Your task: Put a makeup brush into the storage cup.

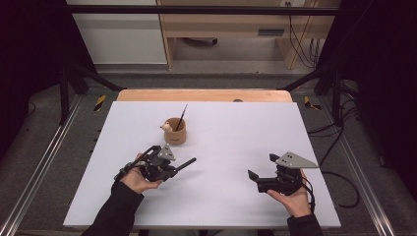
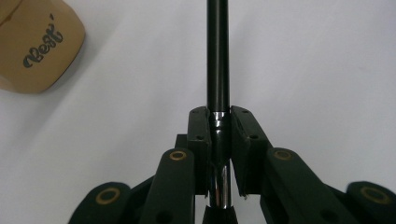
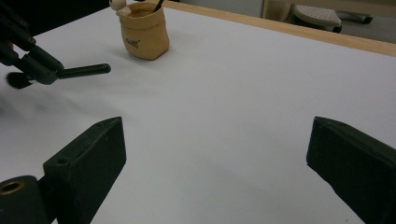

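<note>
My left gripper (image 1: 173, 167) is shut on a black-handled brush (image 1: 187, 162) with a silver ferrule (image 2: 218, 184). Its handle (image 2: 218, 51) sticks out past the jaws toward the table's middle, a little above the white tabletop (image 1: 226, 142). In the right gripper view the left gripper (image 3: 44, 70) and the brush handle (image 3: 84, 71) are at the far left. A tan pouch-shaped cup (image 1: 175, 132) (image 2: 37, 46) (image 3: 142, 35) stands just beyond, holding a thin dark brush (image 1: 183, 115). My right gripper (image 1: 262, 166) (image 3: 217, 128) is open and holds nothing, low over the table at the right.
A small cream figure (image 1: 166, 127) sits at the cup's rim. The table's wooden far edge (image 1: 206, 95) borders the white surface. Black frame posts and cables (image 1: 339, 128) flank the table. A wooden desk (image 1: 236, 29) stands beyond.
</note>
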`<state>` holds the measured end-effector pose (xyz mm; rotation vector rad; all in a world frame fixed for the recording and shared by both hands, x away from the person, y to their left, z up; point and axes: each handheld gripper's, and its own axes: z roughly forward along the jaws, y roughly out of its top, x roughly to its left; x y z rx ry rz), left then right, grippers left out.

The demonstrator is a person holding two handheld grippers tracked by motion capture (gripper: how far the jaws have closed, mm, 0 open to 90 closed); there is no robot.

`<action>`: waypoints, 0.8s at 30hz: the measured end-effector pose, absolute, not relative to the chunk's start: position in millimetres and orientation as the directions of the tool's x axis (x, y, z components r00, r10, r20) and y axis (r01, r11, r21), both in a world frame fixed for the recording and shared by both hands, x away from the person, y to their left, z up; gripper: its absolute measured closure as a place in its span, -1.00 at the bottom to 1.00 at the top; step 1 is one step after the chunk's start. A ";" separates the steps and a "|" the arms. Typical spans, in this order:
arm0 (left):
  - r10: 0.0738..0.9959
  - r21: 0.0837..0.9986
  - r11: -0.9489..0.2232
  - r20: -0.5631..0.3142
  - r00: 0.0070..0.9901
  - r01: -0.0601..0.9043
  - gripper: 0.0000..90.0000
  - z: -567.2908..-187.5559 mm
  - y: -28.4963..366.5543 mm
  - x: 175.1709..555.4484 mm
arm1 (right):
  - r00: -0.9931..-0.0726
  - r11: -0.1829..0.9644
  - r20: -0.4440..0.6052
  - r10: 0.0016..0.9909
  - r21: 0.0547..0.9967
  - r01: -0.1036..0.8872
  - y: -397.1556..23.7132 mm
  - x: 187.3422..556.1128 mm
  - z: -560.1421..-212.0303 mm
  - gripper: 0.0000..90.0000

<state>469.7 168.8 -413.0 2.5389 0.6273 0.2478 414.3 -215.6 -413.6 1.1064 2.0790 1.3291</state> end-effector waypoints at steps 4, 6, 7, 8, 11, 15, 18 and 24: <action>0.469 0.537 -0.759 0.058 0.881 0.369 0.74 -408.9 166.6 462.9 | -0.591 0.226 0.057 0.804 0.891 0.394 -213.0 413.3 -413.8 -0.88; 0.463 0.542 -0.759 0.061 0.884 0.360 0.74 -407.1 165.4 459.9 | -0.595 0.230 0.055 0.802 0.891 0.392 -211.4 413.0 -413.8 -0.88; 0.458 0.545 -0.758 0.056 0.887 0.357 0.74 -406.5 164.9 458.8 | -0.597 0.232 0.053 0.800 0.891 0.390 -210.8 412.9 -413.7 -0.88; 0.456 0.550 -0.758 0.063 0.888 0.350 0.74 -406.2 164.1 457.4 | -0.599 0.235 0.051 0.799 0.891 0.389 -210.1 412.6 -413.5 -0.88; 0.443 0.554 -0.762 0.069 0.894 0.335 0.74 -406.2 161.5 454.2 | -0.604 0.238 0.053 0.795 0.890 0.390 -207.9 411.7 -412.9 -0.88; 0.429 0.557 -0.765 0.066 0.901 0.323 0.74 -407.1 157.5 451.6 | -0.613 0.247 0.048 0.789 0.888 0.387 -205.5 411.4 -413.0 -0.88; 0.420 0.561 -0.766 0.064 0.905 0.316 0.74 -406.4 154.5 449.4 | -0.615 0.251 0.048 0.787 0.886 0.389 -203.4 411.2 -413.0 -0.88; 0.392 0.562 -0.773 0.058 0.918 0.295 0.74 -404.1 149.0 445.3 | -0.624 0.281 0.023 0.781 0.879 0.384 -198.4 410.4 -412.8 -0.88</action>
